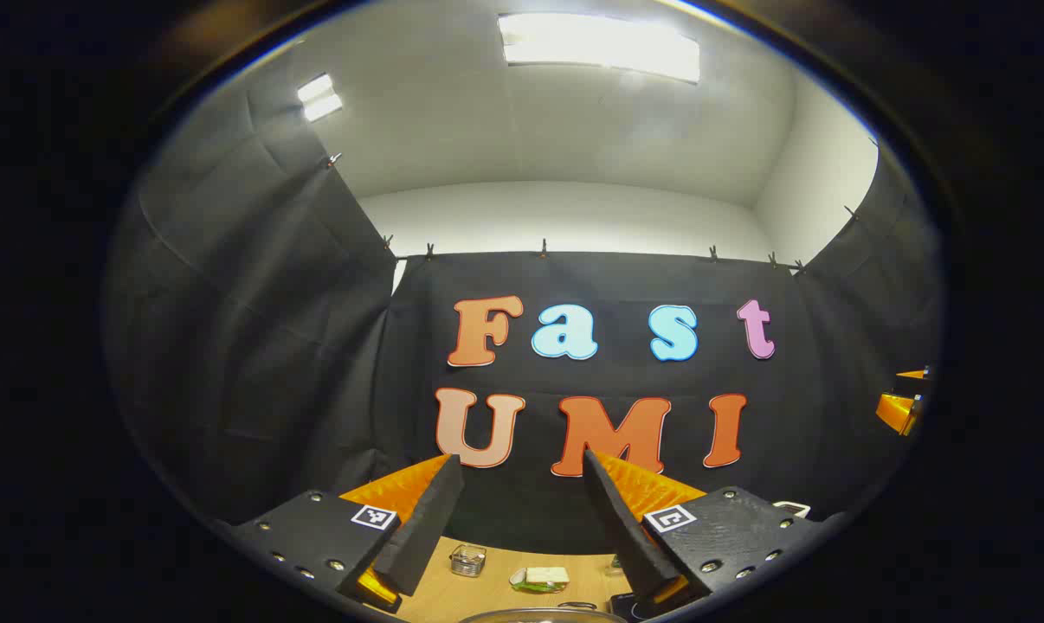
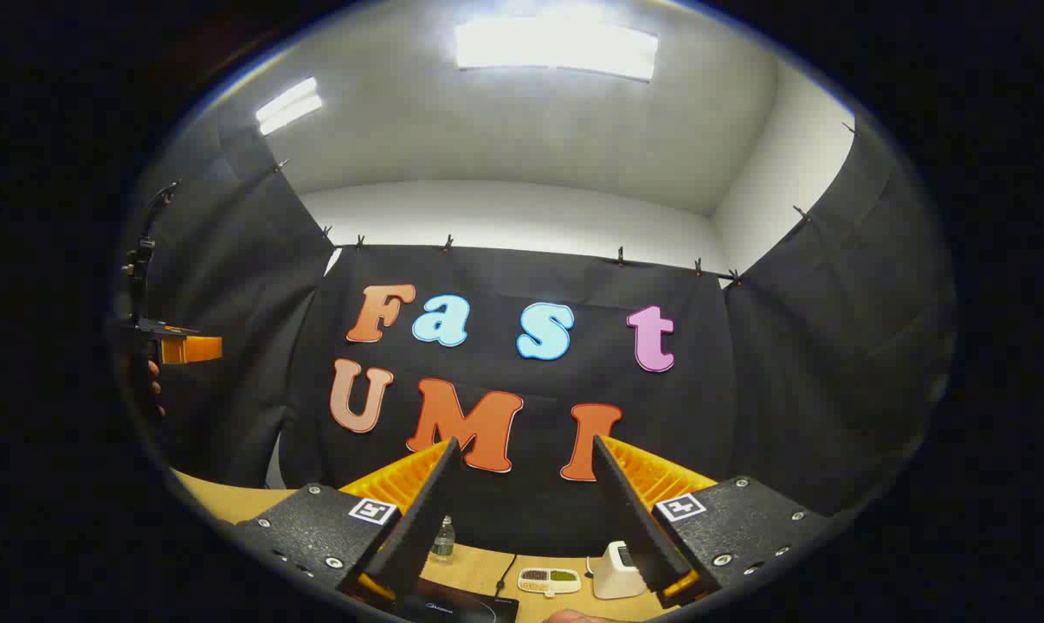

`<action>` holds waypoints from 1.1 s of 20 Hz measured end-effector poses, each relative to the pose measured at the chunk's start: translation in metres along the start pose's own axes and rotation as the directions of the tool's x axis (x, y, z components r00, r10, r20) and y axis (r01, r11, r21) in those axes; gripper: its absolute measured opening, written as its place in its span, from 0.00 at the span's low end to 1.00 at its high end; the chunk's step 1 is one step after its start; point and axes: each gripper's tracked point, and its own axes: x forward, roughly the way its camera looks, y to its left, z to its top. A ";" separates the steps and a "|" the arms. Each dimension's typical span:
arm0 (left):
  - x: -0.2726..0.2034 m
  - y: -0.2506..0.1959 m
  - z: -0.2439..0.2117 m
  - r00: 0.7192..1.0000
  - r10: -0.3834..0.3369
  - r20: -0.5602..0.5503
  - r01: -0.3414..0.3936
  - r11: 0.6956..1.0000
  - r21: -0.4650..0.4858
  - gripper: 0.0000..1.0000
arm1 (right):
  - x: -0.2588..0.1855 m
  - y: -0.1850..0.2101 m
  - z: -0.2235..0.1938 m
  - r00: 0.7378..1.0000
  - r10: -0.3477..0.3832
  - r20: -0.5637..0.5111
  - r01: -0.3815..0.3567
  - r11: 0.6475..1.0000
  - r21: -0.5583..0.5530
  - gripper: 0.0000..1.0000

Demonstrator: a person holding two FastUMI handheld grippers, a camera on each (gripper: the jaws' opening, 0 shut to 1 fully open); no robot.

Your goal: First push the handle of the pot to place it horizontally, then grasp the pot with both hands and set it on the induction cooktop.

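Pot rim, a curved metal sliver, lies at the bottom edge of the left gripper view, below and between the spread fingers of the left gripper, which holds nothing. The right gripper view instead shows the dark induction cooktop on the wooden table, beneath the right gripper, its jaws likewise wide apart and empty.
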 end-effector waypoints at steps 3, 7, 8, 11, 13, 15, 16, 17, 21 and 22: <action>0.001 -0.015 -0.012 0.996 -0.056 -0.063 0.055 0.998 -0.016 0.88 | -0.001 -0.002 0.003 1.000 0.000 -0.002 0.000 1.000 0.009 0.93; -0.001 -0.027 -0.035 0.982 -0.098 -0.161 0.099 0.995 -0.002 0.88 | -0.004 -0.005 0.007 1.000 0.000 0.003 0.000 1.000 -0.003 0.93; -0.001 -0.030 -0.041 0.976 -0.106 -0.188 0.106 0.994 -0.010 0.88 | -0.005 -0.005 0.009 1.000 -0.001 0.006 0.001 1.000 -0.005 0.93; 0.002 -0.027 -0.036 0.973 -0.102 -0.209 0.102 0.995 -0.011 0.87 | -0.007 -0.008 0.014 1.000 -0.003 0.014 0.003 1.000 -0.004 0.93; 0.005 -0.027 -0.020 0.979 -0.096 -0.181 0.098 0.995 -0.002 0.88 | -0.006 -0.011 0.017 1.000 -0.008 0.014 0.008 1.000 -0.003 0.93; 0.006 -0.034 -0.004 0.980 -0.113 -0.164 0.111 0.994 -0.024 0.88 | -0.004 -0.012 0.020 1.000 -0.007 0.008 0.007 1.000 0.002 0.93; 0.007 -0.035 0.002 0.981 -0.118 -0.156 0.116 0.993 -0.021 0.87 | -0.002 -0.012 0.021 1.000 -0.002 0.001 0.002 1.000 0.005 0.93; 0.007 -0.033 0.010 0.983 -0.113 -0.144 0.113 0.994 -0.011 0.87 | 0.000 -0.012 0.022 1.000 0.002 -0.005 -0.002 1.000 0.009 0.93; 0.001 -0.045 0.020 0.984 -0.128 -0.124 0.129 0.992 0.001 0.88 | -0.002 -0.013 0.029 1.000 0.009 -0.005 -0.009 1.000 0.015 0.93; -0.003 -0.050 0.016 0.981 -0.141 -0.132 0.141 0.990 -0.005 0.88 | -0.004 -0.012 0.030 1.000 0.012 -0.003 -0.012 1.000 0.019 0.93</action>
